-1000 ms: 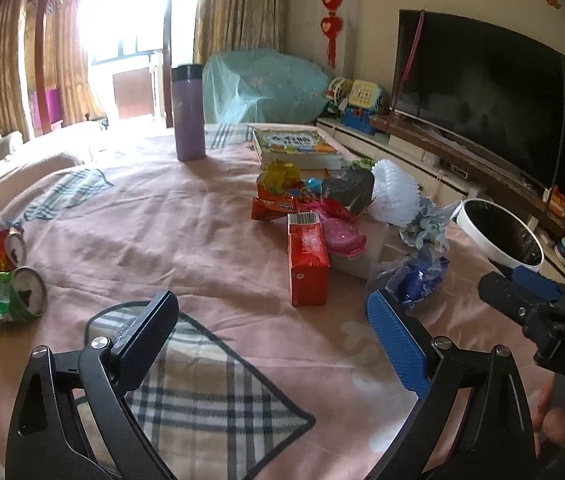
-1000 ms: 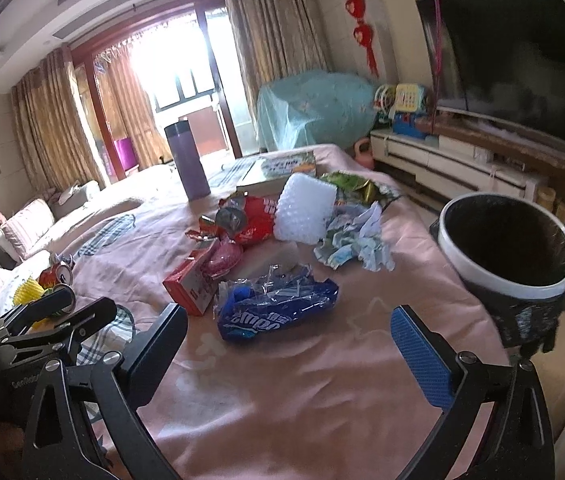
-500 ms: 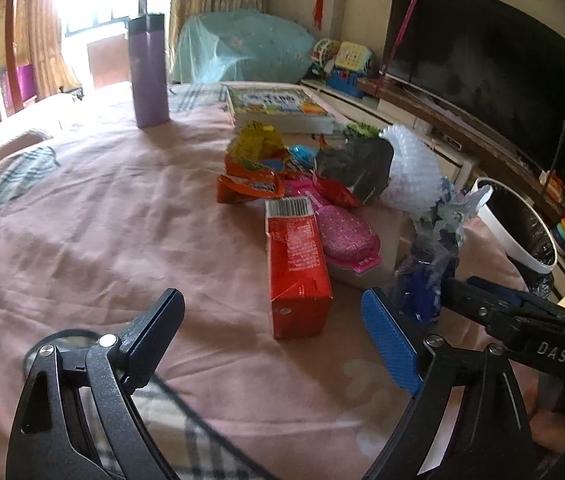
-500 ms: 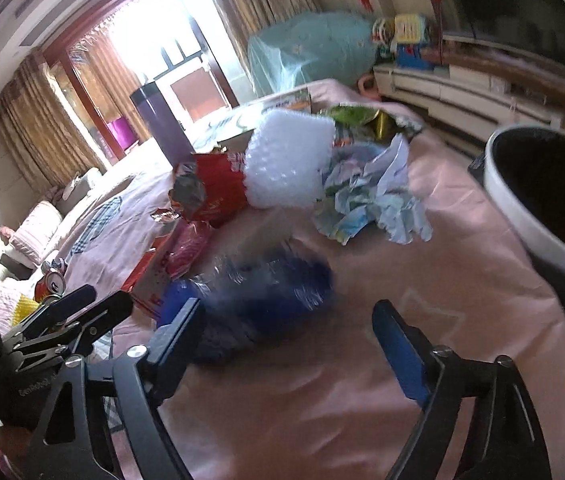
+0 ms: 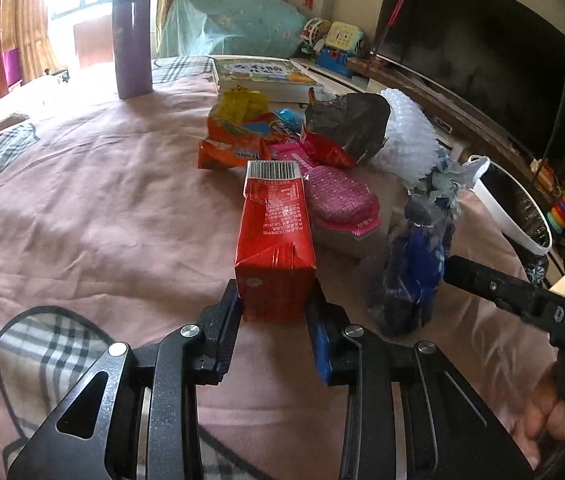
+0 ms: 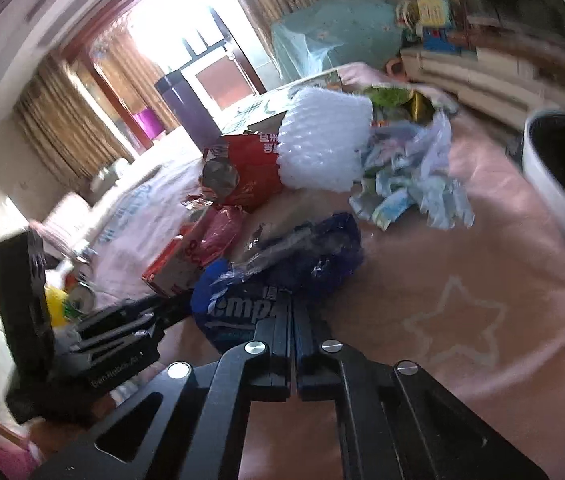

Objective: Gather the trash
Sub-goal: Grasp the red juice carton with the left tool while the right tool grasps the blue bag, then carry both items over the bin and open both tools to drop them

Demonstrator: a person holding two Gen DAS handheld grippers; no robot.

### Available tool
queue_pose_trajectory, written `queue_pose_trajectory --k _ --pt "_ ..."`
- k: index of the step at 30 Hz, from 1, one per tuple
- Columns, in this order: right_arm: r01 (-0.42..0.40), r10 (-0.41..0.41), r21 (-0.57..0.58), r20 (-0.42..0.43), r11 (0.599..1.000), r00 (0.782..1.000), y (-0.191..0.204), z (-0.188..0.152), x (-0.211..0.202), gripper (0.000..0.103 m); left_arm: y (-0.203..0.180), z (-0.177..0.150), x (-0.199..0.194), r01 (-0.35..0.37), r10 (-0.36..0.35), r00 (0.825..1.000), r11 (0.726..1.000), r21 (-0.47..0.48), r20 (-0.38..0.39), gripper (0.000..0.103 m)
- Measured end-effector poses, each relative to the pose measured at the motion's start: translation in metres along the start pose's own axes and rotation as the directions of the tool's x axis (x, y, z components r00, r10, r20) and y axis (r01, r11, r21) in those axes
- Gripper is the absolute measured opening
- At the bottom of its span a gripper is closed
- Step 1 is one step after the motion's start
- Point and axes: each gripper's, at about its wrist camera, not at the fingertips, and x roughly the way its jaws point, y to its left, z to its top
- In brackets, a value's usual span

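Observation:
My left gripper (image 5: 274, 312) is shut on the near end of a red drink carton (image 5: 274, 232) that lies on the pink cloth. My right gripper (image 6: 293, 312) is shut on the near edge of a blue plastic wrapper (image 6: 282, 268); the wrapper also shows in the left wrist view (image 5: 414, 264), with the right gripper's finger beside it. Behind them lies a heap of trash: a pink packet (image 5: 334, 196), orange snack bags (image 5: 234, 140), a red bag (image 6: 250, 168), white foam netting (image 6: 322, 144) and crumpled paper (image 6: 410, 184). A white bin with a black liner (image 6: 550, 184) stands at the right.
A purple flask (image 5: 132, 40) and a picture book (image 5: 262, 74) stand at the back of the table. Crushed cans and a yellow object (image 6: 66, 300) lie at the left. A TV (image 5: 482, 52) and a toy shelf are to the right.
Both grippers moved forward and closed: the left on the red carton, the right on the blue wrapper. The right view has tilted and blurred.

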Motion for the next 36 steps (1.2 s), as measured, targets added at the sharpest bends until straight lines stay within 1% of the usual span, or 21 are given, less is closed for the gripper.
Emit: queue_pose_trajectory --k 1,2,3,4,5,6,7,9,14,15,17,20,22,27,31,36 --pt "0.01 -0.01 0.018 -0.005 1.0 1.0 -0.004 0.001 0.0 0.01 0.001 -0.001 -0.002 -0.001 0.001 1.0 1.0 0.001 0.003 0.03" --pt "0.012 -0.012 0.031 -0.004 0.999 1.0 -0.005 0.001 -0.001 0.017 0.002 -0.002 -0.004 -0.002 0.002 1.0 1.0 0.002 0.007 0.03" --pt "0.0 0.0 0.044 -0.001 0.999 1.0 -0.006 0.0 -0.001 0.029 0.003 -0.004 -0.007 -0.002 0.002 1.0 1.0 0.003 0.012 0.03" --pt "-0.016 0.016 0.056 0.003 0.998 1.0 -0.006 -0.001 -0.002 0.035 0.005 -0.005 -0.008 -0.001 0.001 1.0 1.0 0.003 0.015 0.03" --pt "-0.026 0.026 0.063 0.004 0.998 1.0 -0.005 -0.001 -0.002 0.048 0.005 -0.005 -0.01 0.0 0.0 1.0 1.0 0.003 0.018 0.03" --pt "-0.034 0.034 0.065 0.006 0.997 0.999 -0.002 -0.002 -0.001 0.057 0.007 -0.006 -0.011 0.004 -0.004 1.0 1.0 0.0 0.02 0.03" --pt "-0.041 0.04 0.061 0.003 0.997 0.999 0.0 -0.001 0.002 0.058 0.008 -0.006 -0.012 0.007 -0.007 1.0 1.0 -0.002 0.022 0.03" --pt "-0.04 0.04 0.065 -0.007 0.997 0.999 0.005 0.001 0.008 0.058 0.009 -0.007 -0.015 0.013 -0.013 1.0 1.0 -0.004 0.027 0.03" --pt "-0.08 0.084 0.124 -0.028 0.989 0.996 0.007 0.008 0.026 0.058 0.009 -0.01 -0.026 0.023 -0.023 0.998 1.0 -0.001 0.051 0.03" --pt "-0.086 0.09 0.121 -0.028 0.989 0.996 0.007 0.008 0.024 0.051 0.008 -0.011 -0.028 0.022 -0.022 0.998 1.0 0.0 0.055 0.03" --pt "-0.086 0.088 0.093 -0.018 0.992 0.996 0.011 0.006 0.02 0.043 0.006 -0.011 -0.031 0.026 -0.026 0.998 1.0 0.001 0.063 0.03" --pt "-0.08 0.08 0.052 0.011 0.995 0.997 0.016 0.002 0.006 0.037 0.0 -0.01 -0.041 0.044 -0.045 0.995 0.999 0.013 0.089 0.03" --pt "-0.076 0.075 0.036 0.031 0.996 0.997 0.017 0.001 -0.007 0.037 -0.008 -0.01 -0.052 0.06 -0.063 0.991 0.998 0.032 0.116 0.03" --pt "-0.031 0.028 0.031 0.09 0.999 0.995 0.005 -0.001 -0.041 0.037 -0.033 -0.007 -0.071 0.109 -0.12 0.98 0.991 0.078 0.159 0.03" --pt "0.04 -0.044 0.03 0.145 0.999 0.988 -0.009 -0.004 -0.066 0.037 -0.057 -0.004 -0.071 0.144 -0.162 0.975 0.982 0.123 0.151 0.03" --pt "0.123 -0.133 0.066 0.194 0.99 0.972 -0.036 -0.002 -0.094 0.037 -0.093 0.001 -0.06 0.178 -0.203 0.97 0.967 0.185 0.132 0.03"
